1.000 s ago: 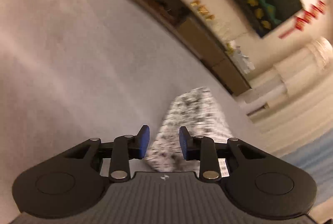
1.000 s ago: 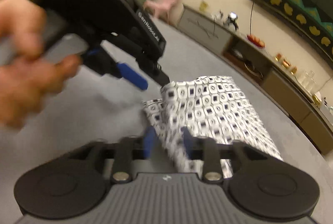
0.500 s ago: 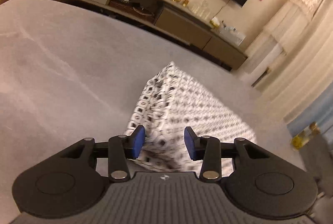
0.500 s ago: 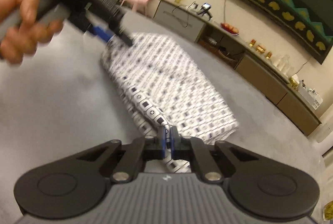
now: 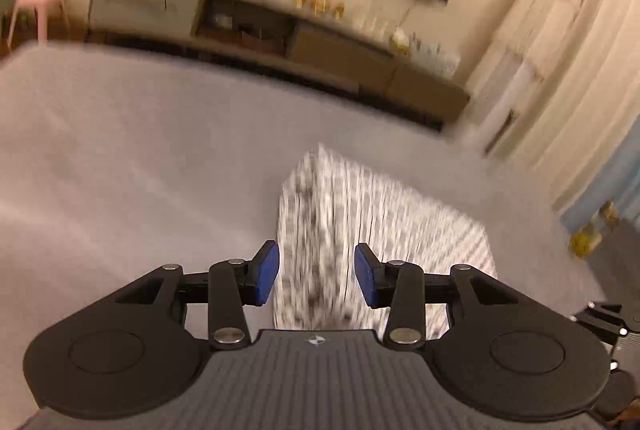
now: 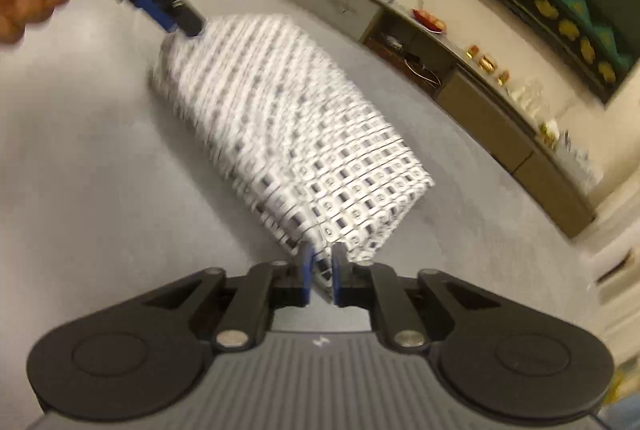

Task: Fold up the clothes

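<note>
Black-and-white patterned cloth [image 6: 288,134] lies on the grey surface [image 6: 80,170]; my right hand-held gripper [image 6: 320,270] pinches its near corner, my left hand-held gripper [image 5: 316,274] gapes wide over it.

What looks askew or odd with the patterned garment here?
Nothing damaged. The black-and-white patterned garment lies folded on the grey surface, right gripper pinching its near corner, left gripper open.

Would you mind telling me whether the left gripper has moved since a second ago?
Yes. In the right wrist view the left gripper has swung up and leftward, away from the sideboard.
</note>
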### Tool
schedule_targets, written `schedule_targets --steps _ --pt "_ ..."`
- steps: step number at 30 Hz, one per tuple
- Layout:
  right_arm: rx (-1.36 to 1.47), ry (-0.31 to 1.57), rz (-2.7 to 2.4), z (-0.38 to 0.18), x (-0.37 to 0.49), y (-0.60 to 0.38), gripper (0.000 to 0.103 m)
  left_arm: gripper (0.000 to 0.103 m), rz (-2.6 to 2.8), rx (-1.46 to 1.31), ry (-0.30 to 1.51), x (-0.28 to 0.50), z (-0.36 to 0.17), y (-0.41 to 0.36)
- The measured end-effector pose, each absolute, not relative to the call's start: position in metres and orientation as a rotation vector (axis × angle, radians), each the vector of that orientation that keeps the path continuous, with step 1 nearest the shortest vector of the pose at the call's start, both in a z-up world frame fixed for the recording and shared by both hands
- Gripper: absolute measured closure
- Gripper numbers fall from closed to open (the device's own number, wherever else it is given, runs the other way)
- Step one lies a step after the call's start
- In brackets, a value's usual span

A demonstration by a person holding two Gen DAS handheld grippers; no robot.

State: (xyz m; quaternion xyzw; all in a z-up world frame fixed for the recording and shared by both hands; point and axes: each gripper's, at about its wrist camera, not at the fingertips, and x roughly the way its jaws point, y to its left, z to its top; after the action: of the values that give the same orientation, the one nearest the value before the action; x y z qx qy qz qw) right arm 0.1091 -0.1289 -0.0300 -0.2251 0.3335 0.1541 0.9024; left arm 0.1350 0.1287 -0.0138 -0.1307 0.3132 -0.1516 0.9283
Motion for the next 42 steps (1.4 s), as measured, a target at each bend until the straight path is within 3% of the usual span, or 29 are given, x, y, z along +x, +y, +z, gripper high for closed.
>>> schedule_targets --steps 2,5,11,12,14,20,24,28,37,40,42 --pt "-0.341 0.65 0.338 -0.007 0.109 -0.143 0.077 0.059 -0.342 -0.207 0.59 0.142 0.002 0.12" --pt "-0.244 0.615 0.353 0.007 0.14 -0.144 0.073 0.059 -0.405 -0.071 0.597 0.177 -0.001 0.087" --pt "-0.257 0.703 0.346 -0.028 0.241 -0.12 0.073 0.059 -0.414 -0.005 0.703 0.236 -0.051 0.058" --pt "-0.266 0.739 0.34 -0.037 0.255 -0.12 0.073 0.055 -0.384 -0.018 0.731 0.243 -0.061 0.062" --pt "-0.274 0.819 0.322 -0.057 0.274 -0.129 0.081 0.054 -0.358 -0.09 0.785 0.251 -0.075 0.072" --pt "-0.285 0.82 0.325 -0.068 0.28 -0.135 0.085 0.052 -0.325 -0.073 0.799 0.247 -0.072 0.067" --pt "-0.289 0.816 0.293 -0.052 0.266 -0.139 0.084 0.053 -0.341 -0.075 0.72 0.237 -0.036 0.078" --pt "-0.17 0.75 0.311 -0.03 0.236 -0.158 0.072 0.053 -0.365 -0.028 0.618 0.244 -0.007 0.077" --pt "-0.165 0.833 0.282 -0.055 0.268 -0.161 0.074 0.054 -0.352 -0.081 0.757 0.276 -0.069 0.095" --pt "-0.102 0.839 0.272 -0.065 0.271 -0.173 0.062 0.05 -0.358 -0.106 0.75 0.278 -0.076 0.105" --pt "-0.105 0.861 0.272 -0.061 0.271 -0.176 0.061 0.051 -0.35 -0.101 0.729 0.273 -0.068 0.108"
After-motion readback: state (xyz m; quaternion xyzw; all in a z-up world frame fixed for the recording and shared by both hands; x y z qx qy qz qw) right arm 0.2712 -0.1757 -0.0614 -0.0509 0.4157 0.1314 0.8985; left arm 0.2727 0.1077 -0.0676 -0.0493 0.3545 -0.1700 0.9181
